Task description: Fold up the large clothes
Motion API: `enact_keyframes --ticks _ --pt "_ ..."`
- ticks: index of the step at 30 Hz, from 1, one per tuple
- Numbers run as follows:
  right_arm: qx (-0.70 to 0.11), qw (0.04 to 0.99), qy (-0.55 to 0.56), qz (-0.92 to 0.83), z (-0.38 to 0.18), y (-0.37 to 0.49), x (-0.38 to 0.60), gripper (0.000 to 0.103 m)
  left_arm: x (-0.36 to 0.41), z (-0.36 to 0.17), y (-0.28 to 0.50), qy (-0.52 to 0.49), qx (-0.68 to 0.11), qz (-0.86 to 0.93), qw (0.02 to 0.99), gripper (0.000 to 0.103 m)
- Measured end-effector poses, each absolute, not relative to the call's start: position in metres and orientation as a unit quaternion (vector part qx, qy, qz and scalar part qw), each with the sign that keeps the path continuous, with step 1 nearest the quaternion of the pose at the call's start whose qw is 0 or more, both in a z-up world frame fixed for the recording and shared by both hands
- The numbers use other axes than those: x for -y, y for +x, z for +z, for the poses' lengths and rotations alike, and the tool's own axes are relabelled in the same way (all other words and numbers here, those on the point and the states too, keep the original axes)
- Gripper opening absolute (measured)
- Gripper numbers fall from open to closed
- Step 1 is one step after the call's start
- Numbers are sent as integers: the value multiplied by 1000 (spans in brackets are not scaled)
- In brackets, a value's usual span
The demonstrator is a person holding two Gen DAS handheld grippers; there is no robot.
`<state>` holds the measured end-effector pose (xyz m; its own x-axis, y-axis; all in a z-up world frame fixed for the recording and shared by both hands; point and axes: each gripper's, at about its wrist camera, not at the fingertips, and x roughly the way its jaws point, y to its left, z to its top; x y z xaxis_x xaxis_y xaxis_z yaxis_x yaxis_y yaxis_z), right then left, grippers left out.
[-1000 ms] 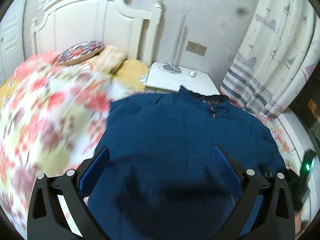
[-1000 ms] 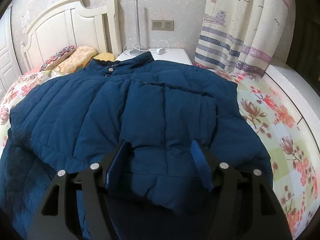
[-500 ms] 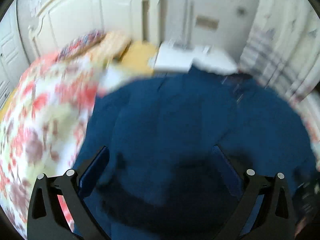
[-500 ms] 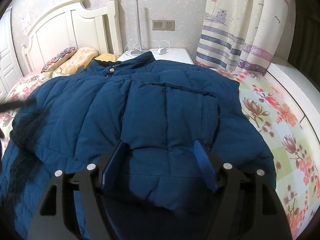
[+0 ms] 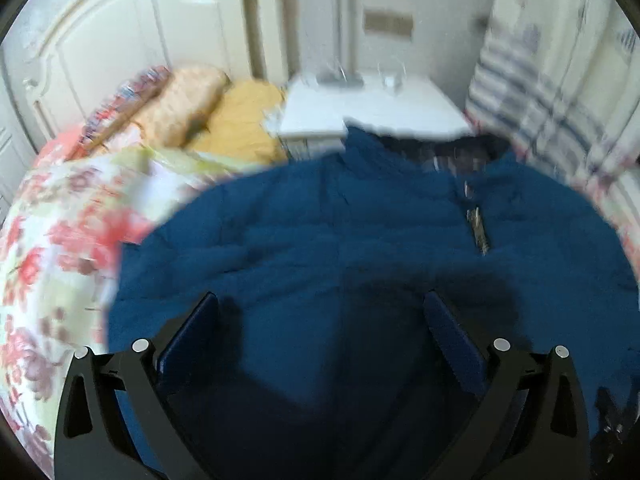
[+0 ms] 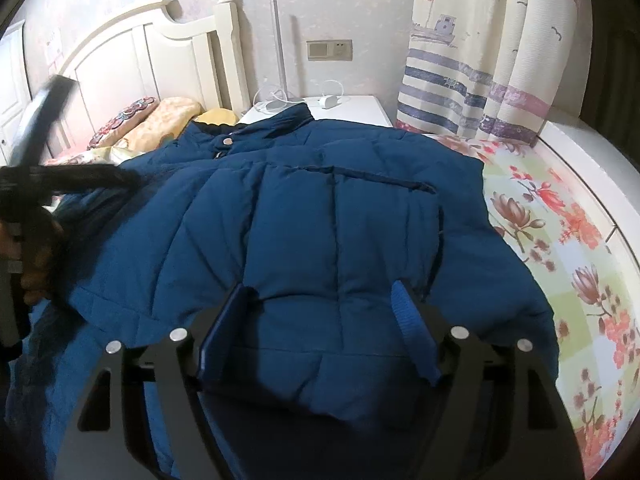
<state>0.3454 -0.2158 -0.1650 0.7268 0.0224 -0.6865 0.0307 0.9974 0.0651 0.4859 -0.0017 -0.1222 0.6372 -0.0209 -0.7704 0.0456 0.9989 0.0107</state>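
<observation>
Bed [image 6: 560, 240] with a floral quilted cover in pink, green and white fills both views; its cream wooden headboard [image 6: 132, 60] stands at the far end, and patterned pillows [image 6: 160, 116] lie below it. Beyond the far corner sits a white bedside cabinet [image 6: 352, 108] with a cable and small charger on top, and a striped curtain [image 6: 480, 80] hangs at right.

Task item: large dark-blue quilted padded jacket [image 6: 320, 220], spread on the bed with its collar toward the cabinet and its hem toward the cameras. In the right wrist view a padded panel, apparently a sleeve or side, lies folded over the body, ending in a seam line across the chest.

Right claw [image 6: 320, 328]: jaws opening, blue pads on either side of the folded panel's lower edge; fabric sits between them, but the pads appear to be releasing it. Left claw [image 5: 320, 340]: spread wide over the jacket's left part, nothing pinched; this view is motion-blurred. The left claw also shows at the right view's left edge, gripped by a hand [image 6: 36, 272].

Judgement: one side fold is just laid down and being let go. Next move probably calls for the left claw to pinch the opposite edge or sleeve and carry it across to match. Bulky padding may spring back.
</observation>
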Motion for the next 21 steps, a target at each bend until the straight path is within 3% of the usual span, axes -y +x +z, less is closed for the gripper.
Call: enact_keyframes --ticks 3,6,14,17,21 --pt "-370 928 38 3 -165 346 216 78 -40 -117 481 -34 -413 34 909 98" --pt "-370 928 37 5 -165 346 215 79 -64 -148 488 -34 -451 23 892 99" --pt "-370 929 34 3 -165 346 213 80 -32 -114 417 27 -379 -19 925 98" --pt "-369 929 31 0 -165 345 212 80 -3 -141 408 95 -401 -29 911 99" --pt "-366 930 30 -2 -164 343 212 80 -11 -151 418 50 -412 -46 909 99"
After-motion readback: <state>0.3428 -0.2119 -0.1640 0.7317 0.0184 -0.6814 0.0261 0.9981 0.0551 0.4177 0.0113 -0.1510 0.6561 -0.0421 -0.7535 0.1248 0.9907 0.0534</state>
